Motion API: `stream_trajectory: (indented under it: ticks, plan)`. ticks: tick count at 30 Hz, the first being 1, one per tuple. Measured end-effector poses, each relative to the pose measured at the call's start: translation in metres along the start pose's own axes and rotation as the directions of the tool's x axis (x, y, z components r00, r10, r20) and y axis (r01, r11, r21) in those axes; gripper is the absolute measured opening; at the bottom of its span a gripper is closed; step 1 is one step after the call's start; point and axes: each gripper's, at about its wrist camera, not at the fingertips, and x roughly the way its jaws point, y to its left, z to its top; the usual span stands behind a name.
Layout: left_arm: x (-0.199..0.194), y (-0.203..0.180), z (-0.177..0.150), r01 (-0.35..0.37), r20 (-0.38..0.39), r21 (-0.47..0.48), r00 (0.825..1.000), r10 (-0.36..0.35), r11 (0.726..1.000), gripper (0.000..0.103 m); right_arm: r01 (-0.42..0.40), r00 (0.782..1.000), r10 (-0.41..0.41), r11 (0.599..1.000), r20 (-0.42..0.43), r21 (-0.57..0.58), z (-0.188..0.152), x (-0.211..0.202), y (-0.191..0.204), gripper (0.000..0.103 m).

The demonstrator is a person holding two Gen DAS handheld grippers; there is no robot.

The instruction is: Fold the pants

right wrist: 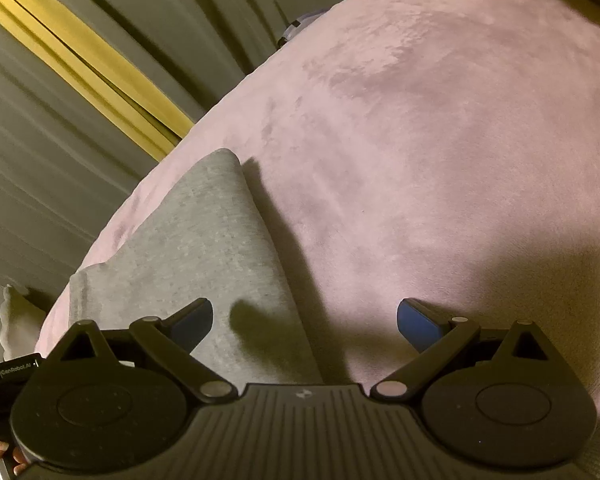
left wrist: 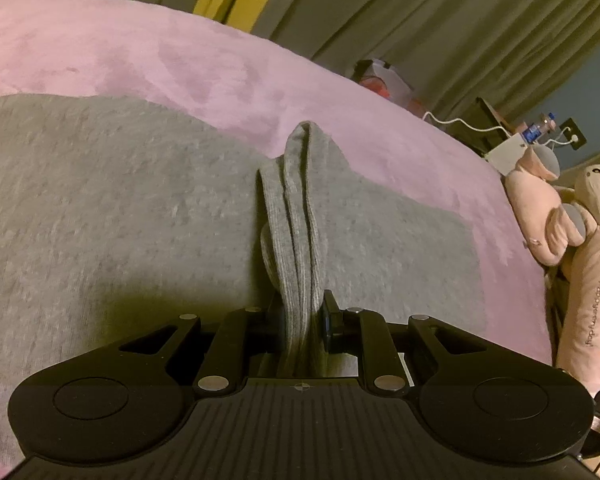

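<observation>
Pinching a bunched ribbed cuff (left wrist: 296, 216) of the grey pants (left wrist: 112, 208), my left gripper (left wrist: 300, 316) is clamped tight on the fabric, which rises in narrow upright folds straight out from between the fingers toward the far side. The rest of the pants spreads flat across the pink blanket (left wrist: 148, 52), mostly to the left of that gripper and under it. My right gripper (right wrist: 305, 320) stands spread wide with nothing between its blue pads (right wrist: 416, 322), hovering over the blanket; a folded grey part of the pants (right wrist: 196, 248) lies beneath its left finger and runs away to the far left. Pink plush toys (left wrist: 540, 208) sit at the right edge of the bed.
</observation>
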Motion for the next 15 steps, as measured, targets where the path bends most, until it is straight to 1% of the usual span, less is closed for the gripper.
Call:
stream_trajectory:
  ticks: [8,11,14,15]
  plan:
    - [0.0005,0.0051,-0.0044,0.012,0.004,-0.019,1.000,-0.011,1.000,0.020,0.017,1.000,-0.017,1.000,-0.002,-0.023,-0.0010,0.0011,0.0024,0.099]
    - [-0.0027,0.0049,-0.0048,0.012,0.013,0.000,1.000,-0.012,1.000,0.020,0.024,1.000,-0.024,0.999,-0.002,-0.033,-0.0018,0.0015,0.0042,0.099]
    - [-0.0077,0.0031,-0.0071,-0.013,0.033,0.034,0.999,0.012,0.999,0.020,0.033,0.999,-0.033,0.998,-0.005,-0.046,-0.0021,0.0029,0.0060,0.099]
    - [-0.0085,0.0030,-0.0084,-0.023,0.040,0.052,0.999,0.021,0.998,0.024,0.038,0.999,-0.038,0.998,-0.008,-0.051,-0.0022,0.0036,0.0066,0.099]
